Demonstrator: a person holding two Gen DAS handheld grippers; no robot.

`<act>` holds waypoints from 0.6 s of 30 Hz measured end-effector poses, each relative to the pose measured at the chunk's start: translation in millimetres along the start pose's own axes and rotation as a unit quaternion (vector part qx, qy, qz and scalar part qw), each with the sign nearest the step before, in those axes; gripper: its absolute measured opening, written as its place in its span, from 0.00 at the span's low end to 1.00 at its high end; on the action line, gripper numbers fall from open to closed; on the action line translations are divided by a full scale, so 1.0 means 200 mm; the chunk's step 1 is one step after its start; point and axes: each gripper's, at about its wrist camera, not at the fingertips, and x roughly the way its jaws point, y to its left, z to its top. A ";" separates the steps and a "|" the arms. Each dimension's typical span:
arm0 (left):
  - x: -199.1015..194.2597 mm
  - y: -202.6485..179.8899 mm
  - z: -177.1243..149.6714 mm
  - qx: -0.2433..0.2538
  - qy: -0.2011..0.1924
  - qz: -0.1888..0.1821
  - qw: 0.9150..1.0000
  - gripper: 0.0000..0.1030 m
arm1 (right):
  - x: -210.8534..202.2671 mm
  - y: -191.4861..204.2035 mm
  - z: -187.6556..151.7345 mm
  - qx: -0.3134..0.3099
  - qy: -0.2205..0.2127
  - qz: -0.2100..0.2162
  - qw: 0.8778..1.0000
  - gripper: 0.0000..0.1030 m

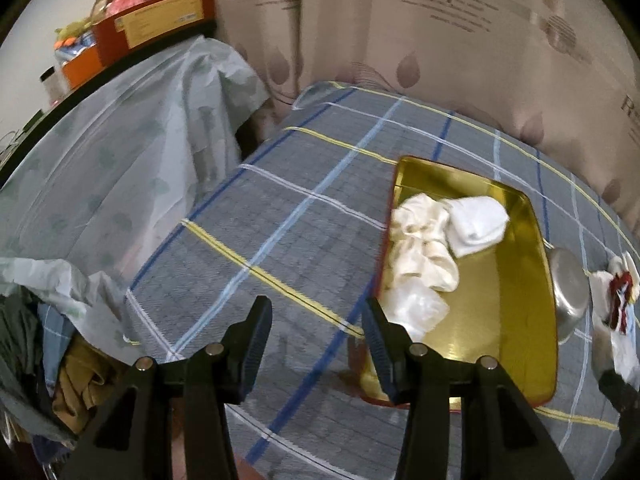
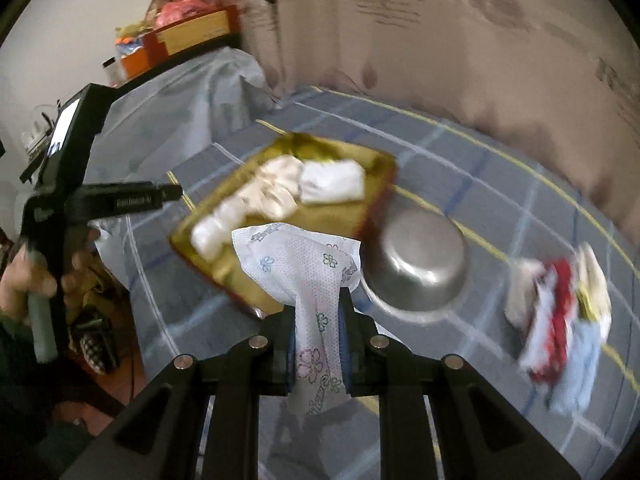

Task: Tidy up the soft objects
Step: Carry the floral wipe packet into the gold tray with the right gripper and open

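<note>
- Tray (image 1: 520, 280): glossy gold metal, mirror-smooth.
- Bowl (image 2: 420, 268): brushed steel, dull sheen.
- Floral wipe (image 2: 304, 264): thin dimpled white fabric.
- Plaid sheet (image 1: 280, 232): matt woven cloth.
- Left claw (image 1: 316, 332): matt black plastic.

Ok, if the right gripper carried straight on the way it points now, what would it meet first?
Probably the gold tray, near its front corner. The right gripper, jaws shut on the floral tissue, points there; the steel bowl sits just right of that line. Depth is blurred, so this is uncertain.
</note>
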 end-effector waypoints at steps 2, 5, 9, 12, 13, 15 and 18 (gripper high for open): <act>0.00 0.03 0.01 -0.007 -0.001 0.002 1.000 0.46 | 0.05 0.05 0.08 -0.012 -0.004 0.002 1.000 0.15; 0.01 0.08 0.02 -0.021 -0.003 0.002 1.000 0.46 | 0.15 0.11 0.18 -0.020 -0.007 0.005 1.000 0.15; 0.03 0.11 0.02 -0.029 0.001 0.006 1.000 0.46 | 0.28 0.14 0.35 -0.008 -0.006 0.010 1.000 0.15; 0.04 0.11 0.03 -0.030 0.001 0.002 1.000 0.46 | 0.39 0.16 0.45 -0.013 -0.002 0.002 1.000 0.15; 0.04 0.10 0.02 -0.028 0.002 0.001 1.000 0.46 | 0.42 0.17 0.48 -0.016 0.002 -0.001 1.000 0.15; 0.05 0.10 0.02 -0.025 0.001 -0.003 1.000 0.46 | 0.49 0.17 0.53 -0.017 0.005 -0.014 1.000 0.15; 0.05 0.09 0.02 -0.018 0.000 -0.003 1.000 0.46 | 0.60 0.14 0.58 -0.008 0.012 -0.025 1.000 0.16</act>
